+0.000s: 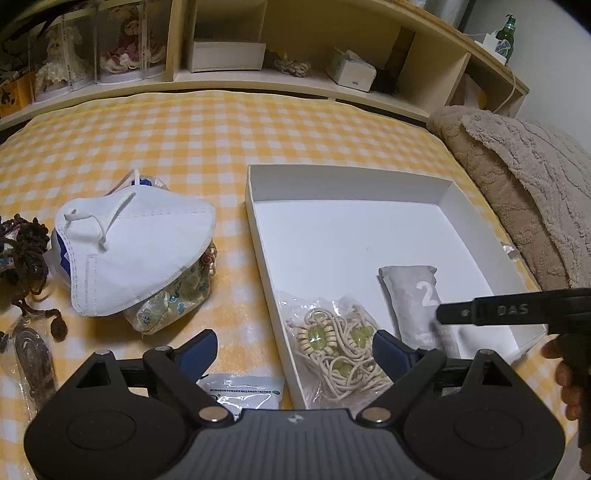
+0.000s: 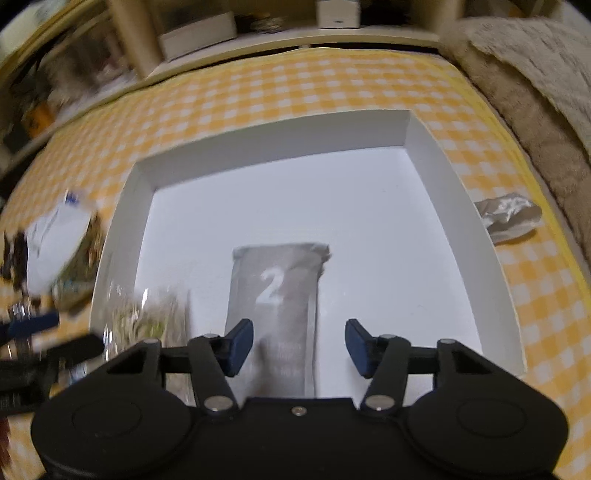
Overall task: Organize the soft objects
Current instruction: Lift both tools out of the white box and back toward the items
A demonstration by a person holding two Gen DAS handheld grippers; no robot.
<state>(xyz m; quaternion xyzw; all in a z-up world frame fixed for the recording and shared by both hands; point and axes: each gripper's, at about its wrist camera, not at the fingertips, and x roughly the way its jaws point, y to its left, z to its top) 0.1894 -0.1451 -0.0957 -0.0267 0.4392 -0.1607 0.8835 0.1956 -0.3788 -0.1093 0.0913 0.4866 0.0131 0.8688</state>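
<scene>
Grey pouch [image 2: 275, 291] in white box [image 2: 424, 147], right gripper [image 2: 299, 341] open above

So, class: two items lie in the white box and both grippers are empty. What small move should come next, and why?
Probably swing the open left gripper toward the white mask: it lies outside the white box, nearest that gripper.

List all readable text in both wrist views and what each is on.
"2": grey pouch in the white box, large white digit; the small print below it is too blurred.
"DAS": side of the right gripper's finger, embossed, first letter unsure.
Green bottle on the shelf: label too small to read.
Flat packet under the left gripper: printed lines too small.
</scene>
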